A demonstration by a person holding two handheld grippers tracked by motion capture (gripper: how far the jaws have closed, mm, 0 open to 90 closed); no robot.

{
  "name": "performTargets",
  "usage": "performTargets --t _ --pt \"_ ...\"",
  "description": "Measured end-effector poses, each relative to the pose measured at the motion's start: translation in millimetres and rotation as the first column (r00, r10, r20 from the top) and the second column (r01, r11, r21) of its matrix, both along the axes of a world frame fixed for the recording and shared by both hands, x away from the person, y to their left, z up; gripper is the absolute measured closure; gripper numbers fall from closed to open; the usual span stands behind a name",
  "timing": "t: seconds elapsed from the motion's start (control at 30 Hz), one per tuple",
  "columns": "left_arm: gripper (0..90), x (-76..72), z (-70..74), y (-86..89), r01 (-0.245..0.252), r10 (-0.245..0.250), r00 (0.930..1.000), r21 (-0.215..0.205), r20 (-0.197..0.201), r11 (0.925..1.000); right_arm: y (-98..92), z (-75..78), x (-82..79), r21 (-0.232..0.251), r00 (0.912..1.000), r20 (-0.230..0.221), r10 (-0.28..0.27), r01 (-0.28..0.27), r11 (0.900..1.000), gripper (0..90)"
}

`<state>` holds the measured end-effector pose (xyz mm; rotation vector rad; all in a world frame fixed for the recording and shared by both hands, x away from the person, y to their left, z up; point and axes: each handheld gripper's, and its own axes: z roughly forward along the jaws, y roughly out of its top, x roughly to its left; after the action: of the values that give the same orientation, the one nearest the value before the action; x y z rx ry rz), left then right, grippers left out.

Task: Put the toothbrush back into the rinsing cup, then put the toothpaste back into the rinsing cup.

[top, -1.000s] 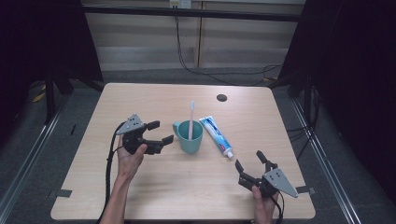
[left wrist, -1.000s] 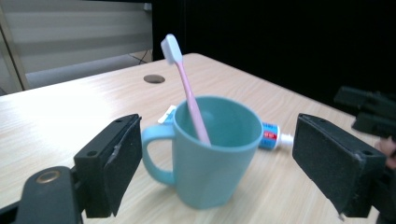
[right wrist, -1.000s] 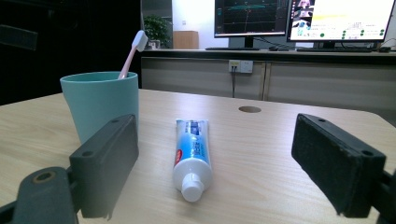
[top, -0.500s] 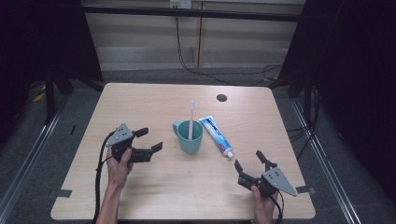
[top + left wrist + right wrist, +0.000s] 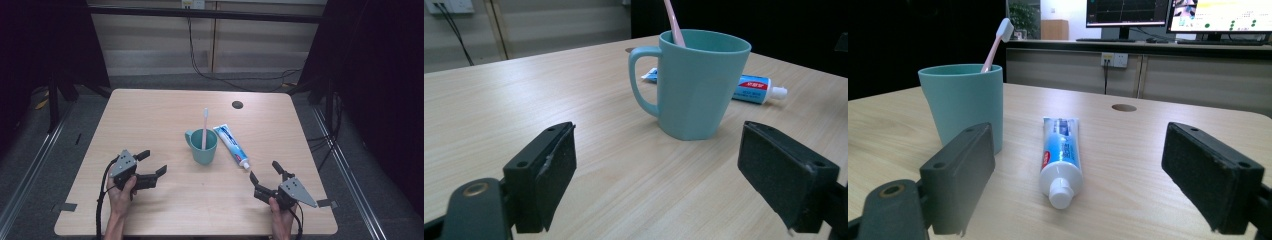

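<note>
Back from the mug (image 5: 202, 146) over the past second, the left gripper (image 5: 150, 169) now sits low near the table's front left corner, jaws spread wide and holding nothing. At the front right, the right gripper (image 5: 266, 181) keeps its place, its jaws equally wide and empty.

Near mid-table stands the teal mug, upright, handle towards the left, with a pink toothbrush (image 5: 204, 128) leaning inside it, bristles up. Just to the mug's right lies a blue-and-white toothpaste tube (image 5: 232, 146), capped end towards the right gripper; from above, whether the two touch is hard to judge.

In the left gripper view the toothbrush (image 5: 673, 22) is cut off at the top edge and the mug (image 5: 694, 82) hides much of the tube (image 5: 752, 88). In the right gripper view one jaw covers the mug's (image 5: 964, 102) lower corner.

A pale wood-grain table (image 5: 150, 120) with a round cable hole (image 5: 237, 104) stands on grey flooring. Behind it run light cabinets, a wall socket (image 5: 192, 3) with dangling cables, and dark curtains either side; monitors (image 5: 1219, 15) glow on a far counter.
</note>
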<state>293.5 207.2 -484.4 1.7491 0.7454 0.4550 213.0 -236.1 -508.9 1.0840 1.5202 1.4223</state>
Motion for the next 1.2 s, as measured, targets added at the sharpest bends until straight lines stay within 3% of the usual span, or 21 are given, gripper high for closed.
performTargets --t 0.03,0.17,0.2,0.33,0.4,0.43,0.5,0.57,0.63,0.7,0.73,0.83,0.9,0.93,1.0,1.03,1.07,1.1,1.13,1.17,1.2 --pt "15.6 -1.4 -1.5 -2.2 0.018 -0.017 0.9996 0.022 -0.022 0.9996 0.7 0.4 1.2 -0.004 0.9999 -0.012 -0.004 0.004 1.0 12.9" --pt "15.6 -3.1 -1.4 -6.5 0.036 -0.036 0.9992 0.018 -0.018 0.9992 2.9 1.1 4.0 -0.015 0.9994 -0.035 0.007 -0.008 1.0 12.8" --pt "15.7 -3.0 -1.7 -7.3 0.039 -0.039 0.9991 0.016 -0.02 0.9991 7.3 2.0 6.2 -0.048 0.9983 -0.057 0.01 -0.012 0.999 12.7" --pt "15.8 -6.4 -3.1 -10.2 0.048 -0.047 0.9986 0.04 -0.025 0.9981 13.4 3.8 12.2 -0.073 0.9931 -0.114 0.027 -0.035 0.997 12.7" --pt "15.5 -9.6 -7.1 -8.7 0.029 -0.029 0.9995 0.009 -0.011 0.9995 15.3 6.2 16.3 -0.054 0.9883 -0.147 0.039 -0.048 0.997 12.7" --pt "15.6 -11.1 -10.7 -6.5 0.019 -0.019 0.9992 0.018 -0.035 0.9997 17.1 9.9 19.9 -0.041 0.9846 -0.163 0.063 -0.071 0.997 13.1" --pt "15.6 -12.1 -10.9 -6.8 0.02 -0.019 0.9993 0.029 -0.034 0.9994 17.8 11.6 21.5 -0.044 0.9829 -0.171 0.068 -0.076 0.996 13.3" --pt "15.4 -16.6 -12.1 -6.8 -0.011 0.011 0.9998 0.027 0.015 0.9996 20.3 16.7 27.5 -0.049 0.977 -0.197 0.081 -0.093 0.994 15.5" --pt "15.6 -17.2 -15.6 -4.6 -0.034 0.034 0.9994 -0.007 -0.002 0.9994 22.2 24.6 36.7 -0.04 0.9713 -0.213 0.105 -0.116 0.992 18.9" --pt "15.7 -18.1 -18.5 -4.9 -0.038 0.038 0.9992 0.002 -0.008 0.9993 23.0 26.6 38.7 -0.035 0.9699 -0.217 0.111 -0.122 0.992 19.9" --pt "15.6 -19.3 -17.9 -6.3 -0.027 0.027 0.9995 0.002 0.018 0.9996 25.2 32.6 45.6 -0.044 0.9625 -0.237 0.131 -0.146 0.988 24.3" --pt "15.8 -19.4 -18.6 -8.7 -0.02 0.02 0.9997 0.0 0.013 0.9998 27.1 36.6 50.8 -0.046 0.9576 -0.248 0.146 -0.162 0.986 25.9" --pt "15.8 -20.4 -18.5 -9.5 -0.027 0.027 0.9995 0.01 0.016 0.9996 29.5 43.3 60.7 -0.044 0.941 -0.293 0.169 -0.189 0.981 28.9" --pt "15.8 -21.1 -18.6 -9.5 -0.026 0.026 0.9995 0.008 0.019 0.9996 29.5 43.3 60.7 -0.044 0.941 -0.293 0.169 -0.189 0.981 28.9" --pt "15.8 -22.2 -18.5 -9.3 -0.029 0.029 0.9994 0.011 0.017 0.9995 29.1 48.9 69.2 0.004 0.9286 -0.32 0.188 -0.197 0.98 34.3" --pt "15.6 -23.6 -18.4 -9.5 -0.022 0.022 0.9997 0.006 0.006 0.9997 29.0 51.2 72.7 -0.001 0.9209 -0.341 0.188 -0.201 0.98 34.4" --pt "15.7 -23.6 -18.4 -9.5 -0.022 0.022 0.9997 0.006 0.006 0.9997 29.0 51.2 72.7 -0.001 0.9209 -0.341 0.188 -0.201 0.98 34.4" --pt "15.7 -24.8 -18.5 -9.6 -0.021 0.021 0.9997 0.004 0.008 0.9998 29.7 53.7 77.4 0.004 0.9098 -0.366 0.196 -0.209 0.978 37.5" --pt "15.7 -25.6 -18.5 -9.8 -0.027 0.027 0.9995 0.003 0.014 0.9996 29.7 53.7 77.4 0.004 0.9098 -0.366 0.196 -0.209 0.978 37.5" --pt "15.9 -26.8 -18.7 -8.2 -0.039 0.04 0.9989 -0.011 0.026 0.9992 29.9 54.5 79.4 0.006 0.9023 -0.38 0.203 -0.217 0.976 37.7" --pt "15.8 -27.5 -18.8 -7.0 -0.048 0.048 0.9984 -0.023 0.029 0.9986 30.6 55.7 83.8 -0.004 0.8895 -0.409 0.203 -0.225 0.974 38.4"
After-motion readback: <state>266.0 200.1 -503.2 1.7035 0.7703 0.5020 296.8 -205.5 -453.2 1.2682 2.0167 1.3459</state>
